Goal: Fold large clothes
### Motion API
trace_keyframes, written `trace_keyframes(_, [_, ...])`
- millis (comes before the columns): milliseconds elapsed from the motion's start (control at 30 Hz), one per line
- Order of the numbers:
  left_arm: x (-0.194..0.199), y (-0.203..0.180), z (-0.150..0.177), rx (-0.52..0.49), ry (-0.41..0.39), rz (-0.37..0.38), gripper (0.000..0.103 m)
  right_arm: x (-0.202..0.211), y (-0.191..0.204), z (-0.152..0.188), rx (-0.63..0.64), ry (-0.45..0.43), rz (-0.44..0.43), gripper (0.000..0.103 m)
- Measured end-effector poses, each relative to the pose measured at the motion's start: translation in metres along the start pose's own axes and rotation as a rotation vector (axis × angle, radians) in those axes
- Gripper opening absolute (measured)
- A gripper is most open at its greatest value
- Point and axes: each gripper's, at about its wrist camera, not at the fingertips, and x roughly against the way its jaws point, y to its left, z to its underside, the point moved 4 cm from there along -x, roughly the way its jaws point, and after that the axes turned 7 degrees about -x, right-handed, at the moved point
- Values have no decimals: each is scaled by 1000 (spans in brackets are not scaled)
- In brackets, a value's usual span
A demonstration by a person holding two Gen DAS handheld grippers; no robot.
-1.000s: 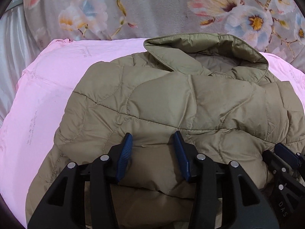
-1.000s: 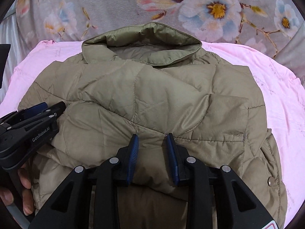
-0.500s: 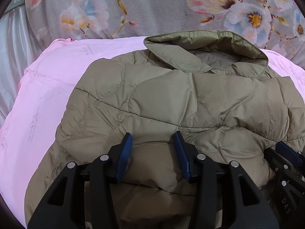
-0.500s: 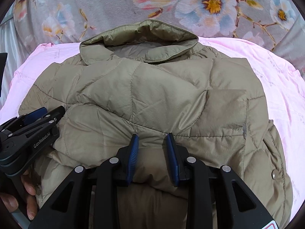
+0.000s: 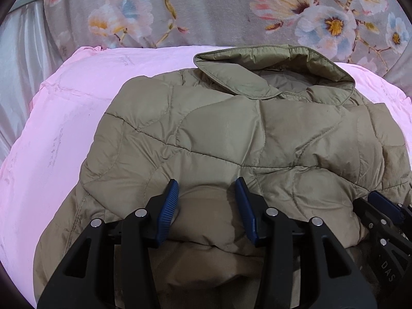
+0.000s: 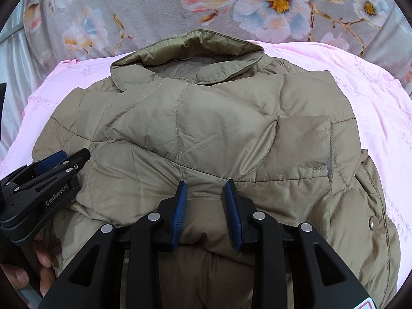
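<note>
**Both claws pinch the near fold of an olive quilted jacket on a pink sheet**

While the olive quilted jacket [image 5: 231, 139] lies spread across a pink sheet [image 5: 64, 134], its collar [image 5: 278, 74] points away from both cameras toward a grey floral blanket [image 5: 206, 13] beyond the sheet. In the left wrist view, the left gripper [image 5: 207, 206] stands over the near edge of the jacket, and a puffed fold of the padded fabric bulges between its blue pads [image 5: 168, 206], which press into it from either side; the claw is clamped on the jacket. The right gripper [image 5: 383, 206] shows at that view's lower right, resting against the same near edge.

In the right wrist view, the right gripper [image 6: 206, 206] likewise has a ridge of jacket squeezed between its blue pads [image 6: 180, 206], set closer together than the left pair, so it too is clamped on the jacket. The left gripper [image 6: 49, 164] appears at the left edge, tips on the jacket, with a person's fingers [image 6: 43, 260] wrapped round its handle. A square pocket patch [image 6: 303, 146] and a metal snap [image 6: 372, 222] sit on the jacket's right side. The sheet's pink margin shows on both sides of the jacket.
</note>
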Motion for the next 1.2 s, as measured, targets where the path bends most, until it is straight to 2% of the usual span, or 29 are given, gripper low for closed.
trace_keyframes(67, [5, 1, -5, -1, 8, 13, 50, 3, -1, -5, 4, 14, -14, 33])
trace_keyframes(133, [12, 5, -22, 28, 12, 80, 52, 10, -8, -23, -49, 17, -79, 33])
trace_keyframes(200, [17, 12, -51, 81, -11, 128, 57, 15, -18, -50, -132, 1, -138, 38])
trace_keyframes(267, [13, 15, -77, 119, -22, 162, 71, 11, -27, -76, -215, 10, -196, 39])
trace_keyframes(333, [-3, 18, -103, 152, -16, 191, 72, -2, -34, -100, -285, 24, -246, 39])
trace_keyframes(433, [-46, 22, -120, 217, 67, 245, 72, -24, -43, -123, -350, 17, -226, 40])
trace_keyframes(500, [-77, 24, -118, 281, 147, 290, 67, -41, -49, -130, -407, 47, -260, 40])
trace_keyframes(567, [-97, 24, -113, 309, 179, 305, 59, -59, -50, -132, -452, 82, -304, 40])
trace_keyframes(633, [-101, 16, -114, 251, 154, 286, 55, -73, -46, -133, -441, 107, -315, 35])
trace_keyframes(700, [-105, 7, -113, 185, 151, 271, 42, -76, -37, -131, -375, 108, -302, 5])
trace_keyframes(767, [-114, -1, -107, 122, 164, 233, 33, -75, -34, -128, -319, 87, -244, 3])
trace_keyframes(867, [-117, -11, -98, 40, 137, 173, 31, -85, -34, -117, -272, 97, -166, 0])
trace_keyframes(1033, [-118, -19, -91, -2, 97, 115, 31, -91, -34, -106, -243, 88, -136, 0])
trace_keyframes(1133, [-113, -13, -89, 17, 88, 133, 32, -86, -37, -106, -232, 108, -150, 1])
trace_keyframes(1200, [-104, -4, -89, 58, 79, 181, 32, -69, -42, -107, -239, 96, -163, 18])
